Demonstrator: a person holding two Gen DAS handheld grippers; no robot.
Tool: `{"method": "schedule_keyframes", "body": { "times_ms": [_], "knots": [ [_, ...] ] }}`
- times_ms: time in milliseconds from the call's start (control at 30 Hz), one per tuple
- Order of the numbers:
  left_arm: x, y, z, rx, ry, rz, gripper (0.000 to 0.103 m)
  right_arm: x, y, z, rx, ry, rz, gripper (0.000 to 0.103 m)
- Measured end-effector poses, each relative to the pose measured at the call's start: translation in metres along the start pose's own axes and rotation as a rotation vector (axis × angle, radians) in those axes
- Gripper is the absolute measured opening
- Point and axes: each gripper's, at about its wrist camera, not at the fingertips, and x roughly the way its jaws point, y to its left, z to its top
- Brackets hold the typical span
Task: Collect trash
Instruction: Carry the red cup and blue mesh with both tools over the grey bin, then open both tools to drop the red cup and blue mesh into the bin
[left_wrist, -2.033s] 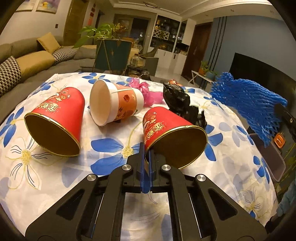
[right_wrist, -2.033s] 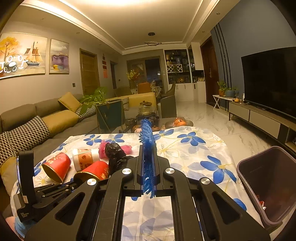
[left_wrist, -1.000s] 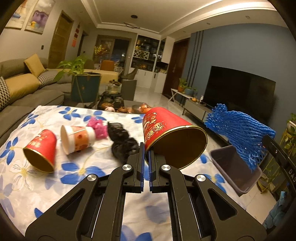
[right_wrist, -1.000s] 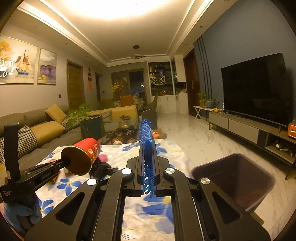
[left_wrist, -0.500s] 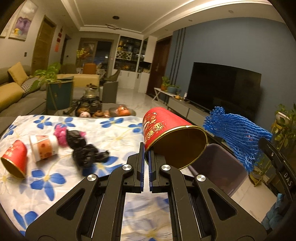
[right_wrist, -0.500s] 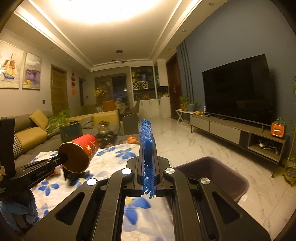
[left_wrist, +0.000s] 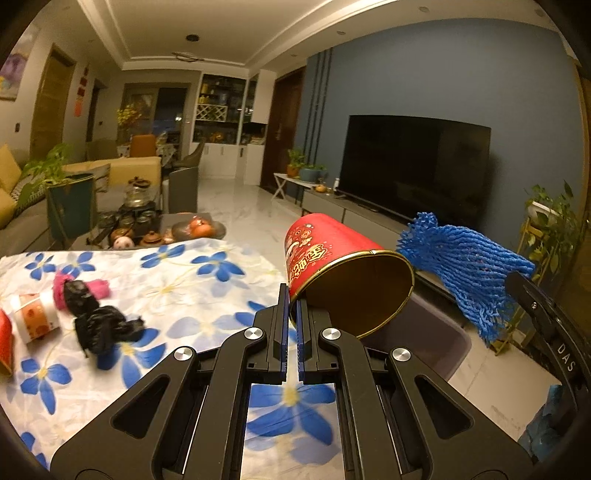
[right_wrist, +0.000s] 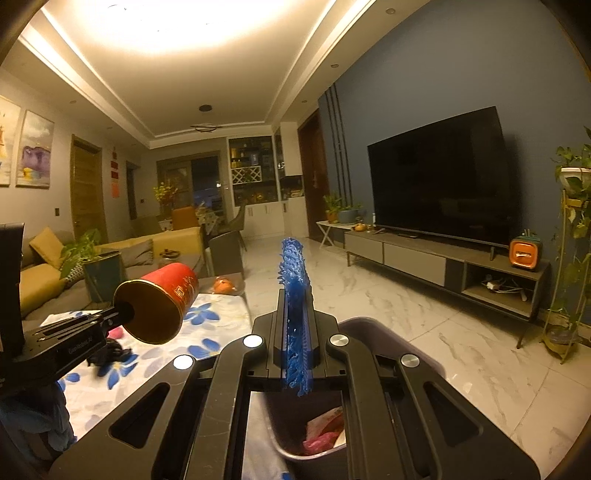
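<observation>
My left gripper (left_wrist: 291, 295) is shut on the rim of a red paper cup (left_wrist: 343, 273), held in the air beyond the table's right edge; the same red paper cup (right_wrist: 159, 306) shows at left in the right wrist view. My right gripper (right_wrist: 295, 295) is shut on a blue foam net (right_wrist: 293, 295), which hangs directly over the dark bin (right_wrist: 417, 358). The blue foam net (left_wrist: 465, 273) appears at right in the left wrist view, above the dark bin (left_wrist: 439, 339). Crumpled trash lies inside the bin.
On the flowered tablecloth (left_wrist: 177, 284) remain a black bag (left_wrist: 99, 325), a pink wrapper (left_wrist: 99, 288), a white-orange cup (left_wrist: 35, 310) and a red cup at the left edge. A tea tray stands behind; a TV unit (right_wrist: 443, 258) and plant stand (right_wrist: 569, 258) line the right wall.
Both grippers swung right, away from the table, carrying the red cup and the blue net. The bin now sits right under the right gripper.
</observation>
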Motion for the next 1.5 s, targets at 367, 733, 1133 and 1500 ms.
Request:
{"method": "schedule_keyframes", "body": {
  "times_ms": [367,733,1133,1500],
  "knots": [
    [0.032,-0.041,-0.002,0.046,0.008,-0.078,0.002,0.007,-0.023,-0.004,0.013,0.002,-0.058,0.007],
    [0.062,-0.059,-0.006,0.051,0.031,-0.113,0.002,0.020,-0.030,-0.008,0.026,0.018,-0.069,0.007],
    [0.085,-0.067,-0.013,0.051,0.058,-0.132,0.003,0.032,-0.035,-0.011,0.042,0.038,-0.061,0.012],
    [0.101,-0.073,-0.028,0.069,0.096,-0.147,0.039,0.021,-0.041,-0.013,0.087,0.018,-0.099,0.053]
  ]
}}
